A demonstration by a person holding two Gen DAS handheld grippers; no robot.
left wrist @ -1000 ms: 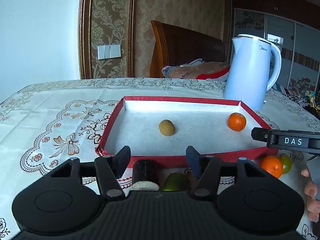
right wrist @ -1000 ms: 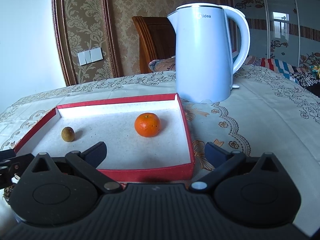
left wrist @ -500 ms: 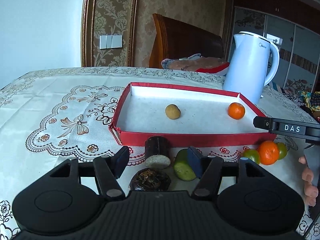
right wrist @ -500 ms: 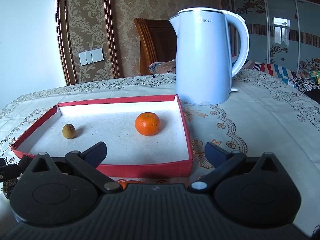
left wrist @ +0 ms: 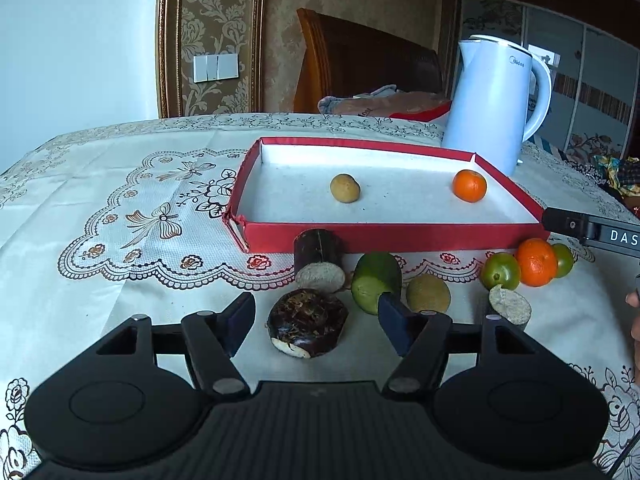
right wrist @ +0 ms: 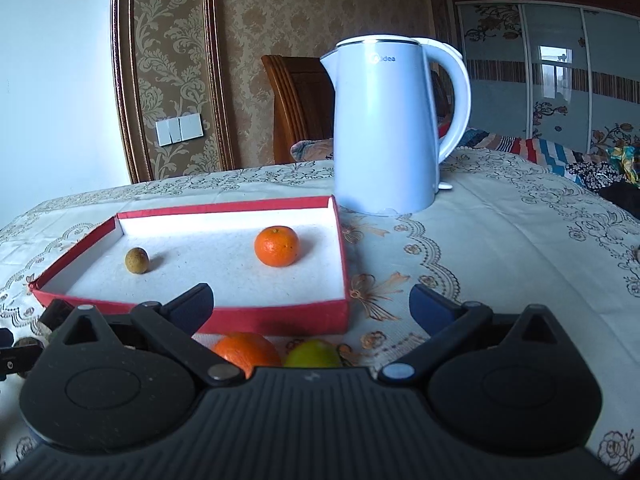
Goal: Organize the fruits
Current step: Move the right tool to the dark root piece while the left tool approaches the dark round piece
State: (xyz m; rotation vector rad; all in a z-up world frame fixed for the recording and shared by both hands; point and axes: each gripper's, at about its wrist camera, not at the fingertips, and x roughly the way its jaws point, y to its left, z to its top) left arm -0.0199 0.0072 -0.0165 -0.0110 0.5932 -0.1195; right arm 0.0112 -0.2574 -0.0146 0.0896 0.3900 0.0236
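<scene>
A red tray [left wrist: 392,236] with a white floor holds a small tan fruit [left wrist: 345,188] and an orange [left wrist: 469,186]. In front of it lie a dark cane piece [left wrist: 319,258], a green piece [left wrist: 376,282], a dark round chestnut-like fruit [left wrist: 307,322], a yellowish fruit [left wrist: 428,298], a green fruit [left wrist: 500,270] and a second orange [left wrist: 536,262]. My left gripper [left wrist: 316,316] straddles the dark round fruit with its jaws opening, pads clear of it. My right gripper [right wrist: 312,300] is open and empty at the tray [right wrist: 280,318] front, above an orange [right wrist: 246,350] and a green fruit [right wrist: 312,354].
A white electric kettle [left wrist: 496,108] [right wrist: 384,132] stands behind the tray's right corner. An embroidered tablecloth [left wrist: 120,208] covers the table. A wooden chair [left wrist: 360,68] stands at the far edge. A person's fingers [left wrist: 634,320] show at the right edge.
Both grippers have drawn back from the tray. The fruits in front of it have come into view. The left jaws stand wider, now around the dark round fruit.
</scene>
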